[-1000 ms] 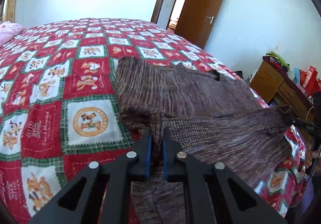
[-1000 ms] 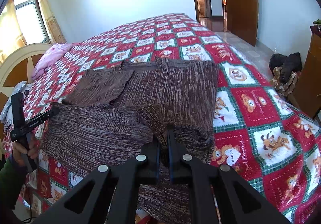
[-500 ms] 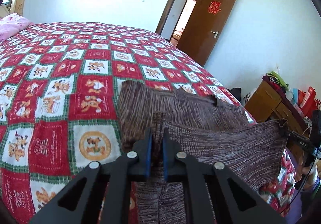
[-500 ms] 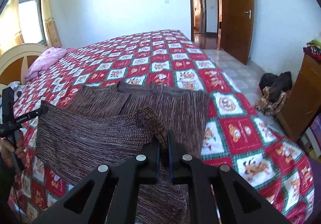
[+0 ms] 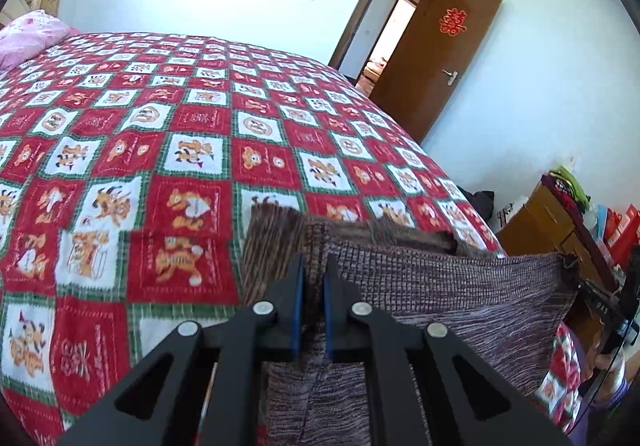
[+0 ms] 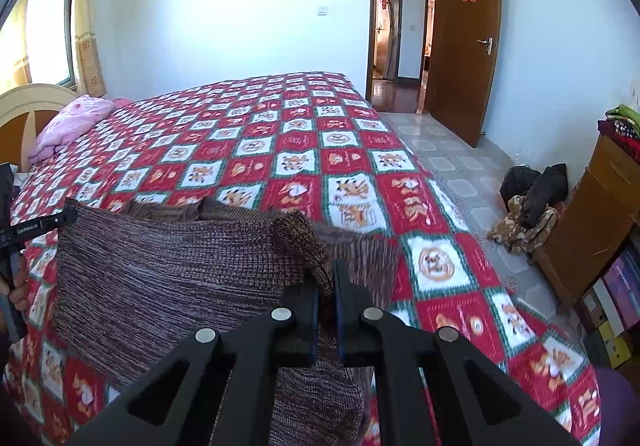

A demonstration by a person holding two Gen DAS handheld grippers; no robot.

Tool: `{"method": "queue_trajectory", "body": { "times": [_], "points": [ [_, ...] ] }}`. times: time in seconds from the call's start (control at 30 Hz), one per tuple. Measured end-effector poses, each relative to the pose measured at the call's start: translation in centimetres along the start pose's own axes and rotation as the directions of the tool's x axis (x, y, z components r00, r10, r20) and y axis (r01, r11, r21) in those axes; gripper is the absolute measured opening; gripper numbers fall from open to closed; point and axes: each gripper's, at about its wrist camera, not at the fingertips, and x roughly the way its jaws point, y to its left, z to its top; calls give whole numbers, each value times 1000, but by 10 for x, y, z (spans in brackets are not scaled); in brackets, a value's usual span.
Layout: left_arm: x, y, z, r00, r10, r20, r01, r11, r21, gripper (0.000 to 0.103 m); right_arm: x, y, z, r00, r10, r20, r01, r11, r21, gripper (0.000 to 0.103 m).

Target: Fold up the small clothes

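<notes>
Bed: a wide bed under a red, white and green checked quilt with cartoon animals (image 5: pixel 168 150); a pink pillow (image 6: pixel 76 122) lies at its head end, and the near edge of the bed carries the work
Garment: a brown and purple marled knit sweater (image 5: pixel 440 298), its lower part raised off the quilt as a taut upright panel near the bed's near edge; the rest, with a folded-in sleeve, lies flat on the quilt just beyond (image 6: pixel 160 210)
Left gripper (image 5: pixel 313 278): black tongs with blue pads, narrowed onto one bottom corner of the sweater, fabric bunched between the fingers
Right gripper (image 6: pixel 326 282): same build, pinched tight on the other bottom corner, a knit fold poking up above its tips
Step in hand: probably carrying the hem over toward the collar end to halve the body
Risk, slip: the loose knit could creep out of either pinch if the two grippers pull apart too hard
Risk, skew: uneven travel of the two corners would land the hem crooked
Risk, drag: a low pass could catch and drag the flat half, undoing the tucked sleeve
</notes>
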Motion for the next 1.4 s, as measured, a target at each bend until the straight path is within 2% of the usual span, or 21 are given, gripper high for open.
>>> {"method": "queue_trajectory", "body": {
  "times": [0.27, 0.57, 0.73, 0.87, 0.97, 1.2, 1.3, 1.33, 1.4],
  "points": [
    [37, -3, 26, 1000, 29, 7, -29, 1000, -2, 9, 47, -7, 25, 998, -55, -1, 55, 998, -3, 6],
    [88, -1, 45, 998, 57, -17, -58, 998, -28, 9, 105, -20, 38, 994, -103, -25, 104, 994, 27, 6],
    [117, 6, 40, 993, 101, -58, -103, 994, -31, 9, 146, -32, 28, 988, -137, -72, 140, 989, 45, 6],
    [139, 16, 24, 983, 129, -132, -137, 989, -54, 10, 172, -39, 10, 983, -126, -131, 135, 989, 60, 6],
    [137, 18, 24, 984, 126, -126, -135, 989, -67, 12, 174, -40, 8, 985, -109, -134, 119, 991, 68, 6],
    [142, 13, 25, 979, 154, -130, -161, 986, -42, 13, 183, -34, 6, 977, -145, -158, 151, 988, 26, 8],
    [139, 18, 27, 981, 127, -144, -137, 988, -67, 15, 171, -47, 7, 986, -113, -123, 128, 985, 115, 13],
    [133, 18, 26, 981, 118, -153, -129, 989, -65, 20, 151, -60, 7, 992, -113, -59, 123, 969, 214, 13],
    [110, 14, 20, 985, 113, -130, -118, 993, -30, 39, 105, -83, 1, 978, -206, 39, 173, 901, 398, 13]
  ]
}}
